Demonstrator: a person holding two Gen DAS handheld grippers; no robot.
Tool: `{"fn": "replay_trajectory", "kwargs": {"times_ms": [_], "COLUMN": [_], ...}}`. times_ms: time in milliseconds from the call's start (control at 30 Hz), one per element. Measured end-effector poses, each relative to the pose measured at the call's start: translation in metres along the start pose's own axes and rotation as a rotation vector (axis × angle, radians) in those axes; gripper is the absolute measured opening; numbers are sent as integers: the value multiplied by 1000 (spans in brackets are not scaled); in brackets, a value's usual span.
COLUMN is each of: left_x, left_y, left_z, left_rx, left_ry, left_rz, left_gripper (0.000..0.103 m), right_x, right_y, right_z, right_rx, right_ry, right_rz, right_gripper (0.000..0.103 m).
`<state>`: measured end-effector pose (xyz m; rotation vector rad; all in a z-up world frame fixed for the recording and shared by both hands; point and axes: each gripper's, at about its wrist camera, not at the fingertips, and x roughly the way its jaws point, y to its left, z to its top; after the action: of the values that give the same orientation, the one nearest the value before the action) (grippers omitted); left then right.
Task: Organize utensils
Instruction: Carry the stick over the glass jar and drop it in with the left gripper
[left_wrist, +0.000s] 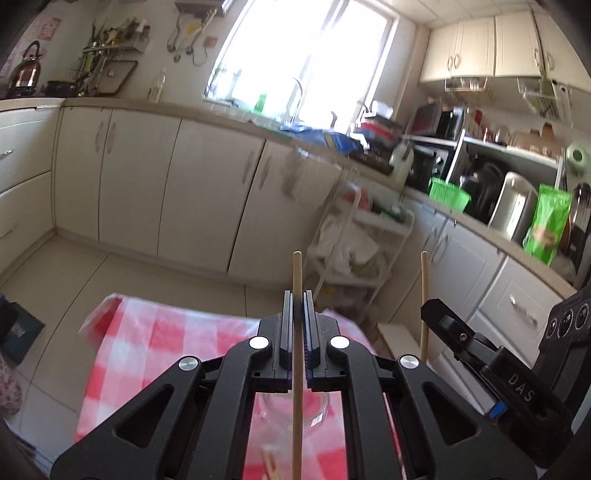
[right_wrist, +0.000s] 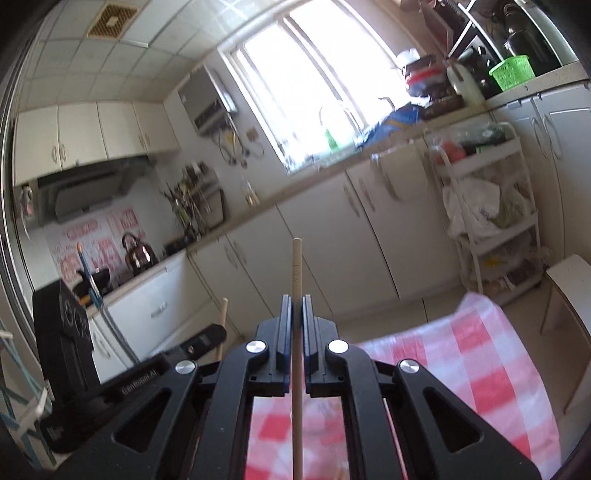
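Note:
My left gripper is shut on a pale wooden chopstick that stands upright between its pads and runs down past the bottom of the left wrist view. My right gripper is shut on a second chopstick, also upright. In the left wrist view the right gripper shows at the right with its chopstick. The right wrist view shows the left gripper at the lower left with its chopstick tip. A clear glass jar stands below on the red-checked tablecloth.
Both grippers hang above a table with a red-and-white cloth. More wooden sticks lie near the jar. Cream kitchen cabinets line the far walls. A white trolley with bags stands beyond the table.

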<state>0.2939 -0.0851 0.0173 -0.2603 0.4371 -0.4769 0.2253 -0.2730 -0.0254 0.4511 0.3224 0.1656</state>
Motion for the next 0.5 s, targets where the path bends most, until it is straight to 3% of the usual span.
{"fn": "replay_trajectory", "kwargs": {"times_ms": [200,500], "left_x": [24,74], "left_y": [3,17], "left_z": [16,8], "left_rx": [-71,-106], "left_ry": [-114,-151], "left_rz": [-3,21], "left_gripper": [5,5], "right_x": [45,79], "right_y": [-9,-27], "right_z": [17,5], "right_rx": [61,66], "right_ry": [-88,-98], "right_rz": [11,-24], "right_gripper": [6,6]}}
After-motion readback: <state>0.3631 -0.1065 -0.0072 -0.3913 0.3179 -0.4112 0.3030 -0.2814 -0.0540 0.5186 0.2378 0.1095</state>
